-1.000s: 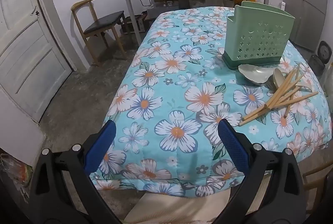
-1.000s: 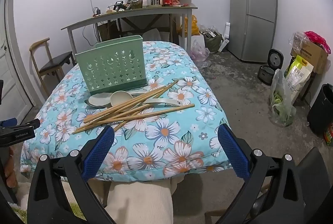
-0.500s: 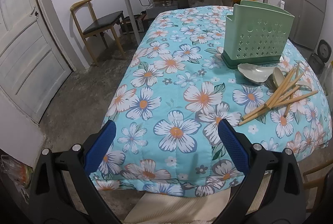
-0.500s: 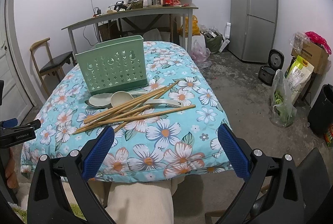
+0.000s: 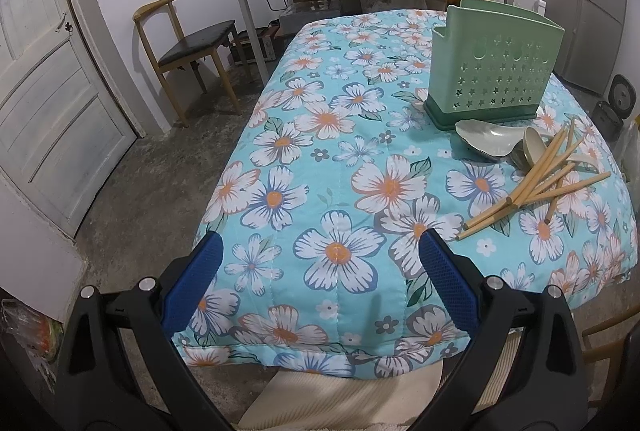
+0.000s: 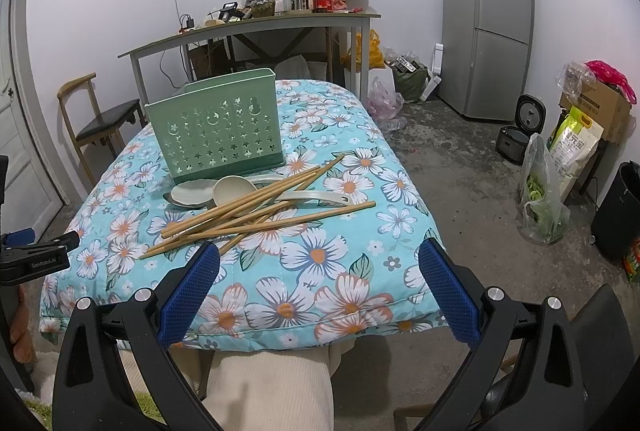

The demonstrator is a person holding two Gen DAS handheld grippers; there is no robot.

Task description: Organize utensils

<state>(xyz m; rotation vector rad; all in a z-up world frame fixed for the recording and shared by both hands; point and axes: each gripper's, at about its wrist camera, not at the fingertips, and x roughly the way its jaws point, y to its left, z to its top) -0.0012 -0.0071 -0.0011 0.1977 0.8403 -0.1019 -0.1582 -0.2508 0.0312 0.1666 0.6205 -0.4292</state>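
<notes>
We hold two grippers at the near edge of a counter covered in a turquoise floral quilt. Our landmark is the green perforated utensil holder, standing upright on the counter's far half.

Left of the holder there is only bare quilt. There our left gripper hovers over the near left corner, its blue pads spread wide and holding nothing. In its view the holder sits far ahead and to the right.

Just in front of the holder, touching or nearly touching its base, lie pale spoons with their bowls toward the holder's left end and their handles running off to the right. A loose pile of wooden chopsticks lies across them. Their long axes run diagonally, from near ends on the holder's left to far ends on its right, and several cross one another.

Right of the holder's midline, our right gripper hangs over the near edge, its pads also spread wide and empty. The near tips of the chopsticks lie just ahead of its left pad.

We judge the right gripper is the nearer one. It faces the pile almost directly, while the left would have to reach across to the right. Nothing stands in the holder that we can see.
</notes>
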